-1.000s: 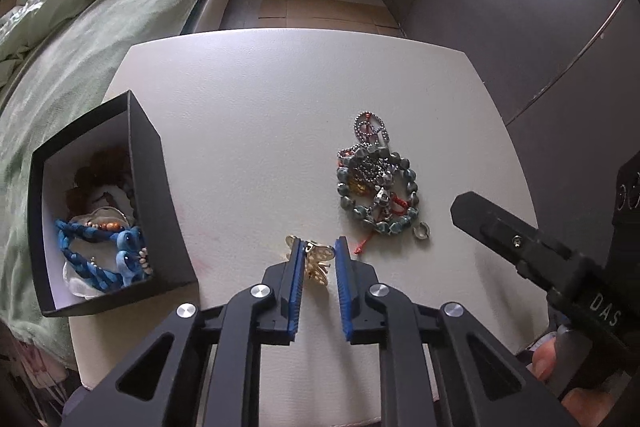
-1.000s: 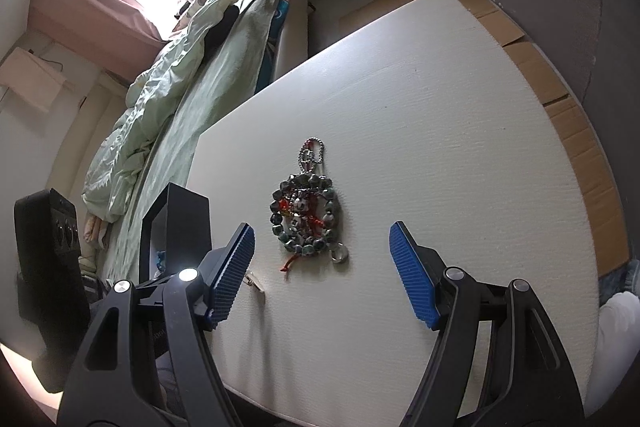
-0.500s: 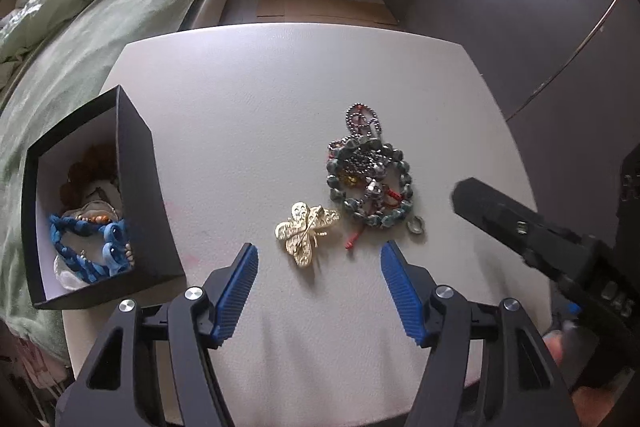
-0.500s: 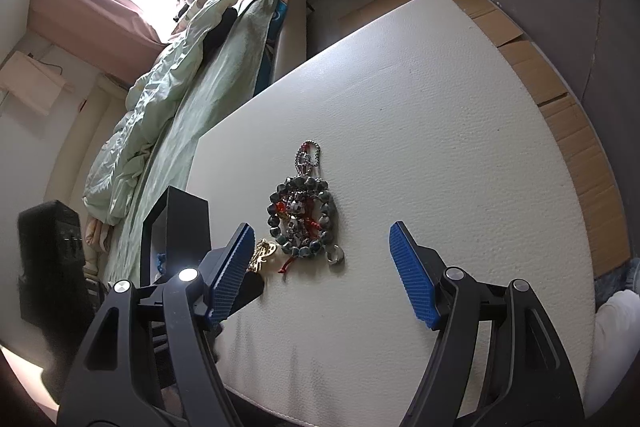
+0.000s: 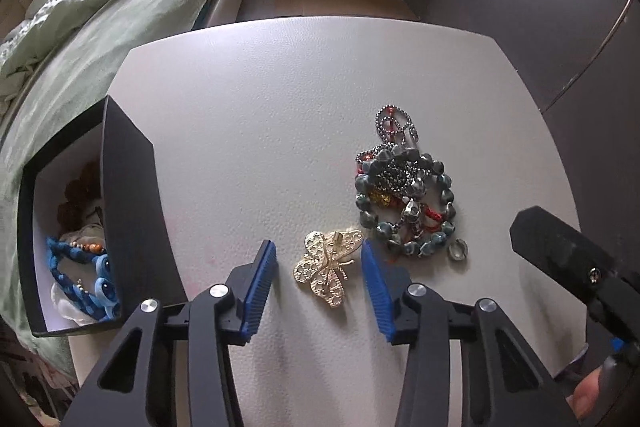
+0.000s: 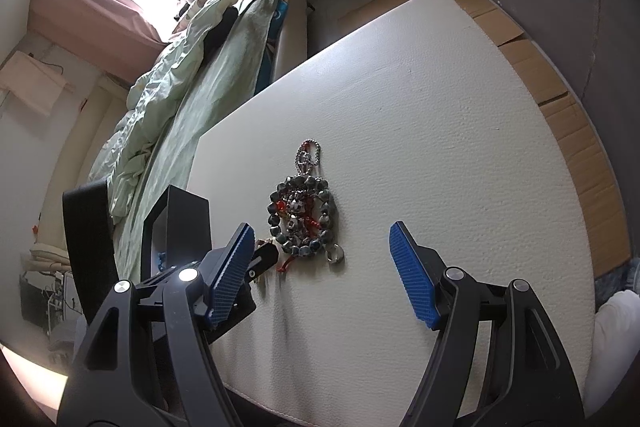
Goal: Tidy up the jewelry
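The left gripper (image 5: pixel 318 279) hangs low over the white tabletop (image 5: pixel 280 99) with its jaws released, the blue pads spread to either side of a gold butterfly brooch (image 5: pixel 327 266). The brooch lies flat between the jaws, touching neither pad. Its body, the long axis, runs on a slant: the far end leans toward the right-hand pad, the near end toward the middle of the gap. Its filigree wings spread out across that line, one pair toward the far left, the other toward the near right.

Just beyond the right-hand pad lies a tangle of bracelets (image 5: pixel 404 195): a ring of grey-green beads with red cord and a silver ball chain looped at the far end. A small silver ring (image 5: pixel 457 250) sits at its near right edge. Off to the left of the jaws stands an open black box (image 5: pixel 132 203), white inside, holding a blue braided piece (image 5: pixel 86 287) and some brown beads.

The right gripper (image 6: pixel 322 279) is also released, jaws wide, hovering above the tabletop with nothing between them. The bead tangle (image 6: pixel 304 219) lies ahead of its left pad; the brooch is mostly hidden behind that pad. A bed with a pale green quilt (image 6: pixel 176 99) runs along the far left side.
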`<state>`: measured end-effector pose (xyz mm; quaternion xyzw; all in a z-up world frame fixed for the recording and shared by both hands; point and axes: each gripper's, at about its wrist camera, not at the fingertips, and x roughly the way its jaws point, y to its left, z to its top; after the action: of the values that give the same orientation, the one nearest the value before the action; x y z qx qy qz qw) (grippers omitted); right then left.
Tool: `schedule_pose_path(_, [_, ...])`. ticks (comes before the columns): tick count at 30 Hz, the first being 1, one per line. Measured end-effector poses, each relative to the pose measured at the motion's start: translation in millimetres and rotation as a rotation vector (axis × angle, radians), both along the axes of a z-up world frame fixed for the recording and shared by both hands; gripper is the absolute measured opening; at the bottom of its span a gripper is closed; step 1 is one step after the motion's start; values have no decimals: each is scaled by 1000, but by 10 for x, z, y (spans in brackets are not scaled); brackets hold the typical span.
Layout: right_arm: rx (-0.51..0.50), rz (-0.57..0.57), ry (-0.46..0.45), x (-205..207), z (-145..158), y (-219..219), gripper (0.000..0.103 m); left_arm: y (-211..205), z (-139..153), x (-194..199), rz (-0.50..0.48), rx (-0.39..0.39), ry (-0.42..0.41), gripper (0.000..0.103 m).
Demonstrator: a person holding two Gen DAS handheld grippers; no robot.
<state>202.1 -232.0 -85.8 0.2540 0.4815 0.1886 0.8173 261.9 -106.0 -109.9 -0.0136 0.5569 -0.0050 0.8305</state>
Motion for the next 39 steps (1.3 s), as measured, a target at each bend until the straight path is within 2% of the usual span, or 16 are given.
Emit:
schedule_pose_path(5, [1, -2, 3, 3, -2, 1, 71, -44, -6, 8, -27, 48, 13, 36])
schedule_pose_path(7, [1, 0, 0, 6, -4, -1, 71, -87, -2, 20, -49, 56, 13, 24])
schedule_pose_path(9, [1, 4, -3, 6, -2, 14, 71, -107, -2, 20, -58, 68, 14, 23])
schedule_pose_path(14, [2, 12, -2, 13, -11, 50, 71, -59, 15, 9, -62, 38, 17, 22])
schedule_pose_path(19, [3, 18, -4, 26, -5, 55, 71, -10, 94, -6, -73, 15, 5, 10])
schedule_pose_path(29, [5, 32, -7, 26, 16, 139, 71, 116, 195, -2, -72, -13, 7, 10])
schedule_pose_path(39, [35, 45, -10, 82, 38, 263, 71, 380, 726, -69, -62, -35, -89, 10])
